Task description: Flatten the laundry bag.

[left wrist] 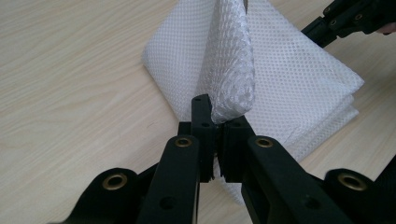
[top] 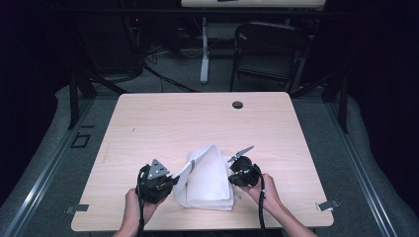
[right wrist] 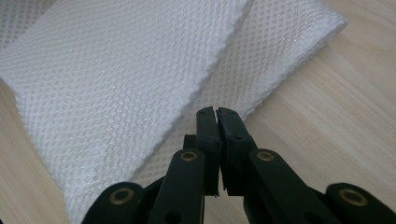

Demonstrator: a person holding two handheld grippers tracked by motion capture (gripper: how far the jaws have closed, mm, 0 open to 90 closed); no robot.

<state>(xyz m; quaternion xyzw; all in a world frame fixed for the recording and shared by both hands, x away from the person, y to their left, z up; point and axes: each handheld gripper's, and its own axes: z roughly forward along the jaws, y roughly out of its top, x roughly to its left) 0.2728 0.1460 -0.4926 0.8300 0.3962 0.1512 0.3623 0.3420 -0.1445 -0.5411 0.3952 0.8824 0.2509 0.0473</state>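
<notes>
Left tongs (left wrist: 215,122): jaws pressed together, pinching a raised fold of the white mesh cloth (left wrist: 299,79). In the left gripper view the pinched layer stands up from the jaw tips toward 12 o'clock, gathered into a narrow ridge.

Right tongs (right wrist: 217,112): jaws pressed together. In the right gripper view their tips sit at the near edge of the cloth (right wrist: 116,79); whether a layer is caught between them cannot be told.

No brand, label or writing readable on cloth or tongs.

Cloth: white synthetic mesh, fine dotted weave, folded into several flat layers with straight edges and square corners. One layer is lifted and drapes across the stack. In the high view the cloth (top: 210,182) lies on the bench (top: 163,118) at 6 o'clock from its centre, near the front edge, between the two tongs.

Tongs: black plastic linkage arms with brass-coloured pivot pins; a grey three-cornered plate tops each.

Pose, high view: left tongs (top: 174,177) at 9 o'clock of the cloth, held in the left hand (top: 133,205); right tongs (top: 232,174) at 3 o'clock, held in the right hand (top: 264,195). Both forearms enter from the bottom edge, tongs pointing inward at each other.

Bench: pale wood-grain top, rounded corners, a dark round grommet (top: 237,104) at 12 o'clock. A dark folding chair (top: 267,49) stands beyond it.
</notes>
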